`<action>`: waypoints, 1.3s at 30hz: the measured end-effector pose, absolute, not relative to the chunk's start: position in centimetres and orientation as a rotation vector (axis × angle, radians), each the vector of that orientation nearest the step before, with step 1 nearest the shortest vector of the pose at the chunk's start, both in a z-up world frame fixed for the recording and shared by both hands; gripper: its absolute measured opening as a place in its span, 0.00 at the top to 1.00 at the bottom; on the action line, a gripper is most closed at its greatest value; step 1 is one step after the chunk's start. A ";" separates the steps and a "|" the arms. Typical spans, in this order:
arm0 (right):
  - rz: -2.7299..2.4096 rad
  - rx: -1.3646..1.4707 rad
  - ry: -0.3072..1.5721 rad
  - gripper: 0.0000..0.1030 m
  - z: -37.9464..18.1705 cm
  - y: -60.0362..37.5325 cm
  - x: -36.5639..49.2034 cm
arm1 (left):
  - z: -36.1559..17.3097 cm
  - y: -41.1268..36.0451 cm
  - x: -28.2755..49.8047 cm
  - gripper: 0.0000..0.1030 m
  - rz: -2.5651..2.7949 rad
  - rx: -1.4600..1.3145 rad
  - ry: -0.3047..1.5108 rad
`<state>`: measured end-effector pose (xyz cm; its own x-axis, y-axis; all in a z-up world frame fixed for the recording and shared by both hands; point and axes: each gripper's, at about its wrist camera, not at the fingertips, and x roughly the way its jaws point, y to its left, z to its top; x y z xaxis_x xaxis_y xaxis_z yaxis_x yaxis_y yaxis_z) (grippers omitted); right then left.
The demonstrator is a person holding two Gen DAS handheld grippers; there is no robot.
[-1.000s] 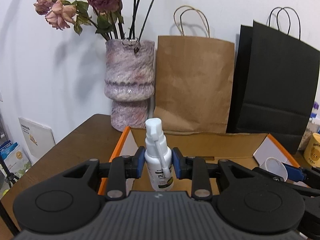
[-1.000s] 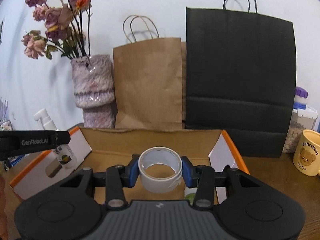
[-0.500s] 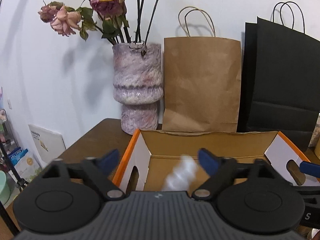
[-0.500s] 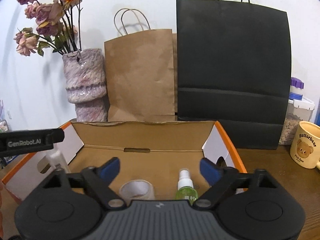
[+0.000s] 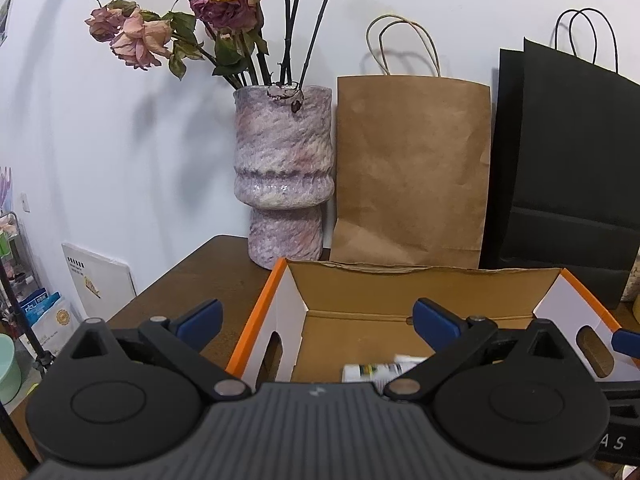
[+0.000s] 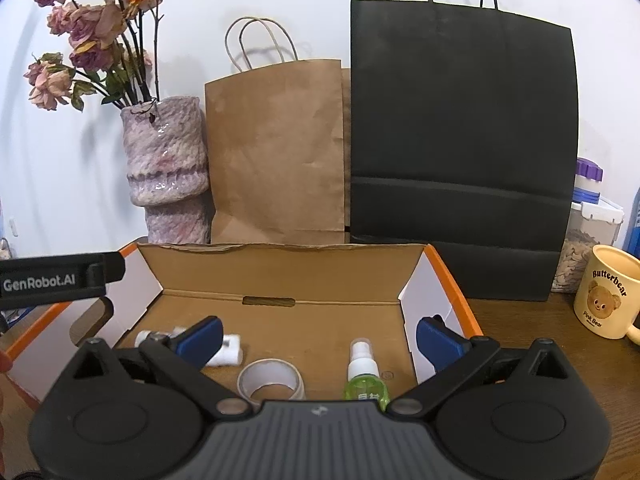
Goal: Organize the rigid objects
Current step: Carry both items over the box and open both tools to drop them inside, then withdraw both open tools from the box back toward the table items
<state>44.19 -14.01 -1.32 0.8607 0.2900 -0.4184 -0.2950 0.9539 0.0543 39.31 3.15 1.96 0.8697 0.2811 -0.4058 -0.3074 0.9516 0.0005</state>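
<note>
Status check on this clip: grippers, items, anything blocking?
Left gripper and right gripper open, empty. White spray bottle on its side, tape roll, green bottle inside cardboard box. Nothing blocking.

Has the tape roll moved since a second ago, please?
Yes: the tape roll has dropped from the right tongs onto the box floor.

Wall (image 5: pixel 100 152): white, plain, marked by soft shadows.
Surface (image 5: pixel 208 276): dark brown wood, set against the wall.
Backdrop: a mottled pink vase (image 5: pixel 285 168), a brown paper bag (image 6: pixel 276 152) and a black paper bag (image 6: pixel 460 140) are stood along the wall.
</note>
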 end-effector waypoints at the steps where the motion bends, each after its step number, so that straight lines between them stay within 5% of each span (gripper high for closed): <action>1: 0.307 -0.011 0.436 0.00 -1.3 -14.0 44.2 | 2.0 3.1 39.3 0.00 0.308 -0.066 0.413; 39: 0.285 -0.059 0.411 0.00 -1.5 -21.3 31.7 | 0.5 3.5 26.8 0.00 0.298 -0.124 0.423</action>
<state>31.66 -21.27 -1.54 0.8778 0.2608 -0.4017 -0.2847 0.9586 0.0004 26.84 3.52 0.50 0.8692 0.2583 -0.4217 -0.3097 0.9491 -0.0569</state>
